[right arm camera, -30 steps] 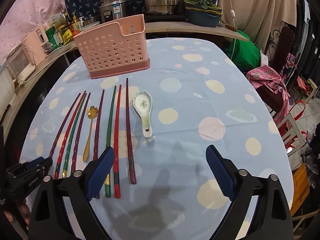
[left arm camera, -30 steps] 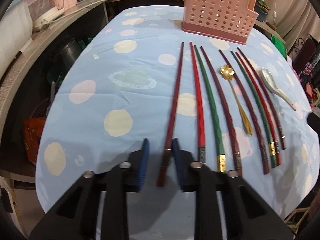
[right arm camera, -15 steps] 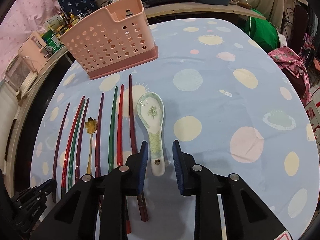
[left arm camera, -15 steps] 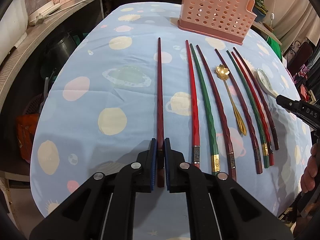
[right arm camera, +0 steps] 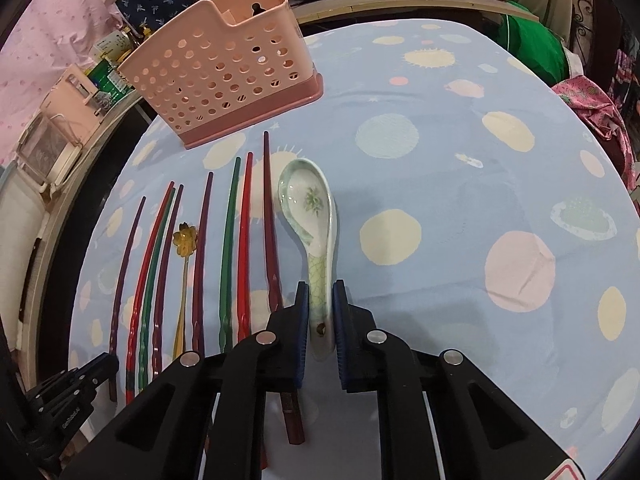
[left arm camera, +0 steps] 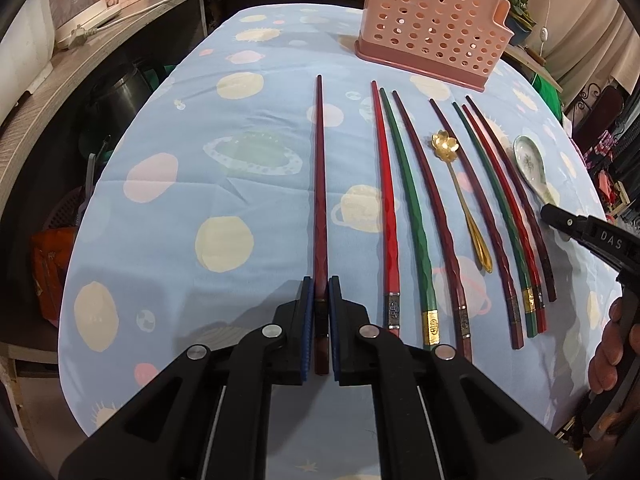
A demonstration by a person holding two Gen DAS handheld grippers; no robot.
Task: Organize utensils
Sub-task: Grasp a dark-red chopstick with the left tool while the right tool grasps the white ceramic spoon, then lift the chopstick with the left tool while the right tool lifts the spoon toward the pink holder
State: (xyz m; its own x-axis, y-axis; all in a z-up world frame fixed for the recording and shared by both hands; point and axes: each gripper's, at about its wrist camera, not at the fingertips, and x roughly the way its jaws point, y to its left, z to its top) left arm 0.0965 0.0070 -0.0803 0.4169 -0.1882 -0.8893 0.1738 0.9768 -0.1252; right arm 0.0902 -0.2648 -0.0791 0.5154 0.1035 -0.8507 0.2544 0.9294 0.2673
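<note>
Eight chopsticks (left arm camera: 408,208), two spoons, one basket (left arm camera: 432,28) at twelve o'clock. Left gripper (left arm camera: 321,312) pinches the leftmost chopstick (left arm camera: 320,184); right gripper (right arm camera: 321,316) has just closed, clamping the ceramic spoon (right arm camera: 310,208), hiding neighbouring chopstick ends.

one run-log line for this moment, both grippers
left gripper: shut on dark red chopstick | right gripper: shut on ceramic spoon handle | pink caddy: holds none

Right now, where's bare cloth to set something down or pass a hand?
Free: the wide stretch right of the white ceramic spoon, and the strip left of the dark red chopstick out to the blue spotted tablecloth edge. Crowded: the chopstick row between them, around the gold flower spoon, up to the pink perforated basket.
</note>
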